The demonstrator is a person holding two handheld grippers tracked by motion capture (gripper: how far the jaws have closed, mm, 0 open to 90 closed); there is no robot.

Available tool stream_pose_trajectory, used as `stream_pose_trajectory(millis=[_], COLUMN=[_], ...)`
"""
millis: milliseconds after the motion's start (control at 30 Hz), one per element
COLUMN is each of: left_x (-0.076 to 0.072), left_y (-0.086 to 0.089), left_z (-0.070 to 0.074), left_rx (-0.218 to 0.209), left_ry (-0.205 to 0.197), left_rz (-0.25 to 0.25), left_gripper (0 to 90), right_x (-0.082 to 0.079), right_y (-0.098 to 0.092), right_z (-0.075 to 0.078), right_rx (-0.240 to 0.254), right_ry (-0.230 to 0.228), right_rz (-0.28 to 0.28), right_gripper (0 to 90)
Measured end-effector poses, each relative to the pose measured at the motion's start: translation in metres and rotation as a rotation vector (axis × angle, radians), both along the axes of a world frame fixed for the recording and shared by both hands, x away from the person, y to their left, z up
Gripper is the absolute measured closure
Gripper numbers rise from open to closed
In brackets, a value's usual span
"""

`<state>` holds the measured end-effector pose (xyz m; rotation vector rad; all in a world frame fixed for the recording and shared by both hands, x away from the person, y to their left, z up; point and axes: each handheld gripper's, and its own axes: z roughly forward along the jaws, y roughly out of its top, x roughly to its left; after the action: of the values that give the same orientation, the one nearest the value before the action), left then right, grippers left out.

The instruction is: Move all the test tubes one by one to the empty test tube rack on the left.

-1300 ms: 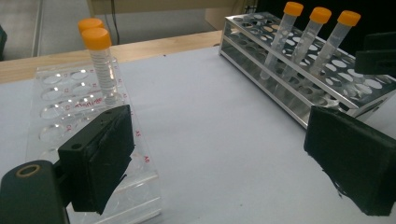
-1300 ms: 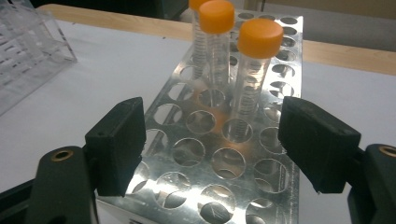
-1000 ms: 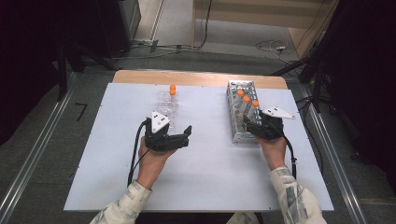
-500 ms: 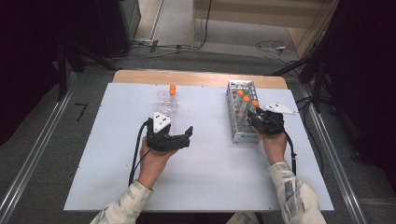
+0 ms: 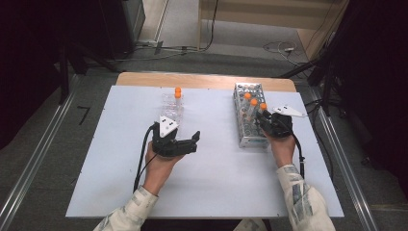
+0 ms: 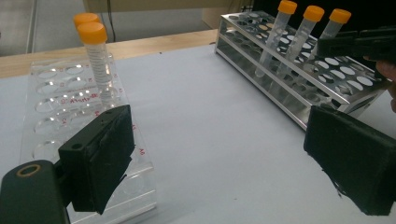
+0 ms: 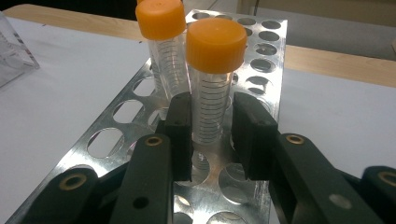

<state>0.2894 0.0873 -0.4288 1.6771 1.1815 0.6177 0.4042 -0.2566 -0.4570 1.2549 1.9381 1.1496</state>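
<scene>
Nearest the person's edge of the white counter (image 5: 211, 187), two sleeved forearms come in, each hand holding a pair of tongs. On the left side, the left tongs (image 5: 185, 143) rest low over the counter with their jaws spread wide and nothing between them; in the left gripper view the two black pads stand far apart, one of them in front of the clear plastic rack (image 6: 70, 107).

On the right, the right tongs (image 7: 212, 135) sit over the near half of the metal tube rack (image 5: 248, 118). Their jaws have just been closing around the nearest orange-capped tube (image 7: 212, 88), which stands upright in a hole of that rack. In the right gripper view the pads flank the tube's clear, graduated body below its cap, close on both sides; a thin gap seems to remain, though whether they touch the tube cannot be told for sure.

Just behind it a second capped tube (image 7: 164, 51) stands in the same rack, with a third (image 5: 247, 98) beyond.

Farther back on the left, the clear rack holds two orange-capped tubes (image 5: 177, 96) at its far end.
</scene>
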Motion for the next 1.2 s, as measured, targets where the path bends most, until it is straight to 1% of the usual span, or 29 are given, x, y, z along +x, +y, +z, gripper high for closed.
stream_pose_trajectory(millis=[133,267,400,500,633,667,700,767,833,967,1100,1200], left_x=[0.000,0.000,0.000,0.001,0.001,0.001,0.000,0.000,0.001,0.000,0.001,0.001], left_y=[0.000,0.000,0.000,0.000,0.001,0.001,0.001,0.001,0.001,0.001,0.001,0.001], left_z=[-0.001,0.000,0.000,0.000,0.000,0.000,0.000,-0.001,-0.001,-0.001,-0.001,-0.001], left_rx=[0.001,-0.001,-0.005,-0.019,-0.017,-0.017,-0.017,-0.015,-0.016,-0.016,-0.013,-0.010], left_ry=[0.003,0.002,0.005,0.015,0.014,0.014,0.014,0.013,0.015,0.014,0.014,0.015], left_rz=[-0.001,0.000,-0.004,-0.010,-0.011,-0.011,-0.010,-0.010,-0.009,-0.007,-0.007,-0.007], left_gripper=[9.0,8.9,8.9,8.9,9.0,9.0,9.0,9.0,8.9,9.0,9.0,9.0], right_x=[0.000,-0.001,-0.002,-0.004,-0.007,-0.007,-0.008,-0.010,-0.012,-0.017,-0.022,-0.026], right_y=[0.001,0.002,0.001,-0.001,-0.003,-0.003,-0.003,-0.004,-0.004,-0.005,-0.006,-0.006], right_z=[0.000,0.000,0.003,0.007,0.013,0.015,0.018,0.024,0.029,0.038,0.047,0.054], right_rx=[0.004,-0.003,0.009,0.025,0.042,0.040,0.042,0.052,0.050,0.068,0.070,0.073], right_ry=[-0.003,-0.007,-0.017,-0.033,-0.057,-0.052,-0.058,-0.075,-0.090,-0.117,-0.145,-0.152], right_rz=[0.012,0.016,0.011,0.009,0.007,0.011,0.014,0.016,0.016,0.013,0.018,0.030], right_gripper=[71.2,71.6,71.7,71.8,71.9,71.9,71.9,72.1,72.1,72.2,72.2,72.2])
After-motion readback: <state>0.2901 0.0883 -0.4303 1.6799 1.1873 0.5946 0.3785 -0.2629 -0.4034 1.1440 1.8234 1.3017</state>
